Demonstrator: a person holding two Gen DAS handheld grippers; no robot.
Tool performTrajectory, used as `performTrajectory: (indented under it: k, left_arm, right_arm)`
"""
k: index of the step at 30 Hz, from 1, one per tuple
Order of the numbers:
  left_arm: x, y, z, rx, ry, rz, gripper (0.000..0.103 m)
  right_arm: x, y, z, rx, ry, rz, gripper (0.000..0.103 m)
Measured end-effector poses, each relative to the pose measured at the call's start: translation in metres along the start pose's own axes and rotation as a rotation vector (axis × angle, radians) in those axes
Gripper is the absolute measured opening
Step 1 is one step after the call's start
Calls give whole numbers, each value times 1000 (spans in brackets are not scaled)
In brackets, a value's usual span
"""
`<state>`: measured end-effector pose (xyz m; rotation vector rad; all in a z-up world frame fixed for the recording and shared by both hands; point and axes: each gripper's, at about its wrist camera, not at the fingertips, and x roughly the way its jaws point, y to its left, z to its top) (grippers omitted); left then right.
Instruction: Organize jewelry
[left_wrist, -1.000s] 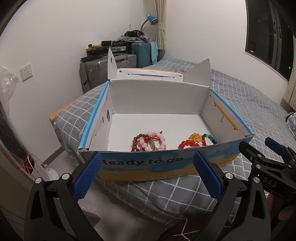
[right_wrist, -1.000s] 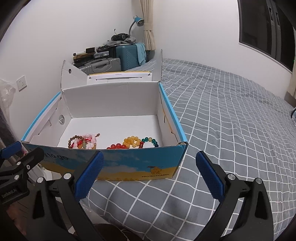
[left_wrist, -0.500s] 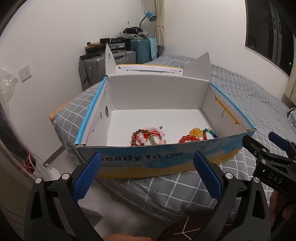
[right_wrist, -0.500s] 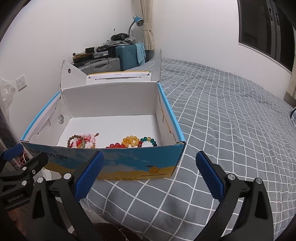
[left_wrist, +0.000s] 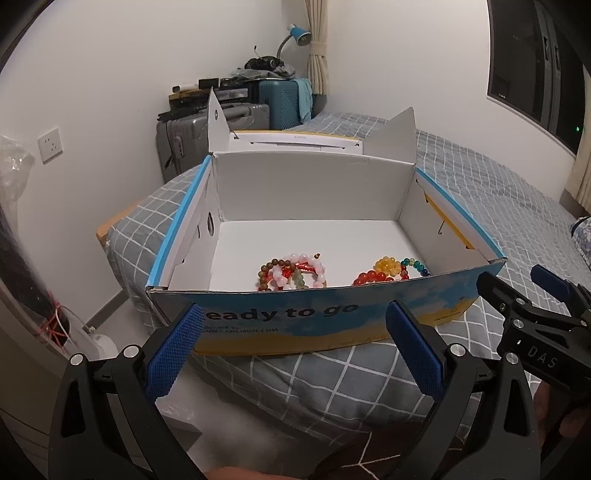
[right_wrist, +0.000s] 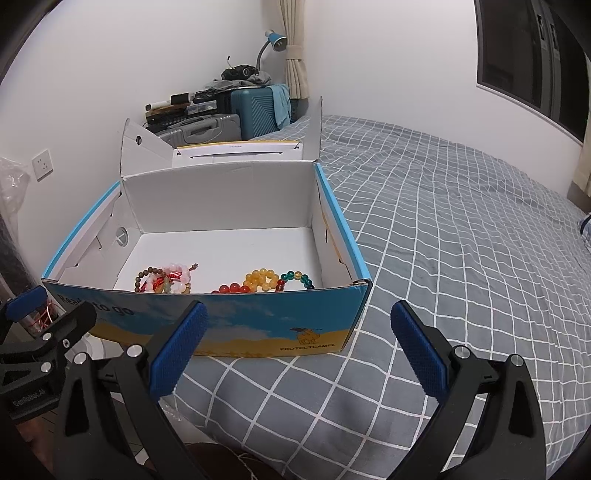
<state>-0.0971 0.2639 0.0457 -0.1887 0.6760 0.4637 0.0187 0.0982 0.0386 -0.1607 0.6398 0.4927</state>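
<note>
Blue-padded and spread wide, the left gripper (left_wrist: 295, 347) and right gripper (right_wrist: 299, 347) both hang empty just short of the open cardboard box (right_wrist: 236, 321) on the bed (right_wrist: 461, 229). Inside, near the front wall, lie a pink-and-brown bracelet pile (left_wrist: 291, 272) at left and an orange-and-green bracelet (left_wrist: 391, 268) at right, their near edges hidden by that wall.

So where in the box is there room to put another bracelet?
The box floor is bare behind the beads, up to the back wall. The front is crowded: pink-brown bracelets left, orange-green bracelets right, with a small gap between them.
</note>
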Motion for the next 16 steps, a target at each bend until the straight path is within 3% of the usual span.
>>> performTrajectory:
  k: [16]
  left_arm:
    - [-6, 0, 1, 3, -22, 18, 97]
  right_arm:
    - [-3, 0, 2, 2, 2, 3, 95]
